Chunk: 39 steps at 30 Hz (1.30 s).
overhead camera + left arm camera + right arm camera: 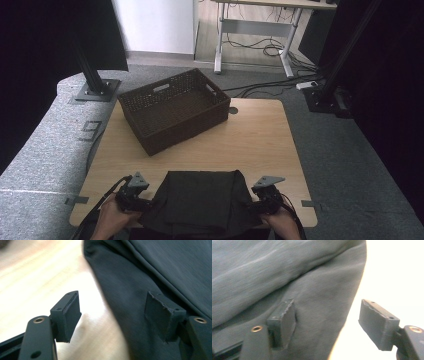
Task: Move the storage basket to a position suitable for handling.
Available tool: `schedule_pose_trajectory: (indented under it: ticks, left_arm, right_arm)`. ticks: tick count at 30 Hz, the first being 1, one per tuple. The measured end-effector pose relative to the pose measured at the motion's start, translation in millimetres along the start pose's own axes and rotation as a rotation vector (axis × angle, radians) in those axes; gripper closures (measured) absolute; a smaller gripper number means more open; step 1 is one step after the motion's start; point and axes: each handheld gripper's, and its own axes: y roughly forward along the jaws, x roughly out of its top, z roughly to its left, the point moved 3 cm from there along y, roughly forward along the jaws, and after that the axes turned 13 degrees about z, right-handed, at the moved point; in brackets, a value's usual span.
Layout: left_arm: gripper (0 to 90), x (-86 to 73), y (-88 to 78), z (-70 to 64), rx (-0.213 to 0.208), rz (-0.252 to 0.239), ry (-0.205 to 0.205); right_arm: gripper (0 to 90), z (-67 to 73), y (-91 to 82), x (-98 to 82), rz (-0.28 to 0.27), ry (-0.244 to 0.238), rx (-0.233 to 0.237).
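Brown wicker basket (172, 107) stands at the table's (260, 135) far left; nothing seen inside. No legible writing on it. Folded dark cloth (200, 202) lies flat at the near edge. Left gripper (142, 200) and right gripper (257, 200) flank its sides, jaws apart, straddling the edges without pressing.

The right gripper (327, 322) stands open astride the dark cloth's (274, 272) edge on the table (397, 277).
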Motion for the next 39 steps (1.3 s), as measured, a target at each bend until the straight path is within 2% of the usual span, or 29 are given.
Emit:
schedule_pose_trajectory:
  ticks: [3, 5, 6, 9, 14, 22, 28, 33, 36, 39]
  left_arm:
    - [23.1, 4.1, -1.5, 5.6, 0.011, -0.016, -0.008]
    - [20.3, 11.0, -3.3, 14.3, 0.021, -0.047, -0.035]
    - [19.9, 11.0, -3.3, 14.3, 0.021, -0.047, -0.035]
    - [16.2, 22.6, -5.4, 27.4, 0.035, -0.07, -0.064]
    - [13.9, 34.8, -7.9, 38.4, 0.064, -0.068, -0.073]
    - [9.7, 53.7, -17.3, 60.9, 0.087, -0.078, -0.11]
    - [4.4, 65.2, -24.4, 75.2, 0.102, -0.072, -0.134]
    - [4.6, 73.3, -30.7, 85.2, 0.121, -0.071, -0.143]
    - [9.1, 80.6, -39.9, 96.4, 0.135, -0.09, -0.16]
    - [13.6, 85.1, -46.4, 103.7, 0.145, -0.107, -0.172]
  right_arm:
    - [25.3, -6.7, -1.9, 2.2, -0.009, 0.006, -0.026]
    - [22.2, -14.3, -3.6, 4.2, -0.02, 0.023, -0.055]
    - [22.2, -14.3, -3.6, 4.2, -0.02, 0.023, -0.055]
    - [18.8, -24.5, -4.8, 6.4, -0.041, 0.052, -0.079]
    - [14.2, -36.7, -2.9, 7.5, -0.045, 0.09, -0.13]
    - [12.0, -52.7, 3.8, 0.7, -0.054, 0.129, -0.171]
    - [4.6, -65.8, 8.9, -7.0, -0.053, 0.159, -0.192]
    - [3.7, -74.5, 13.1, -12.7, -0.054, 0.181, -0.2]
    - [3.8, -79.4, 16.3, -16.6, -0.038, 0.203, -0.194]
    - [3.9, -82.2, 15.6, -17.4, -0.054, 0.214, -0.192]
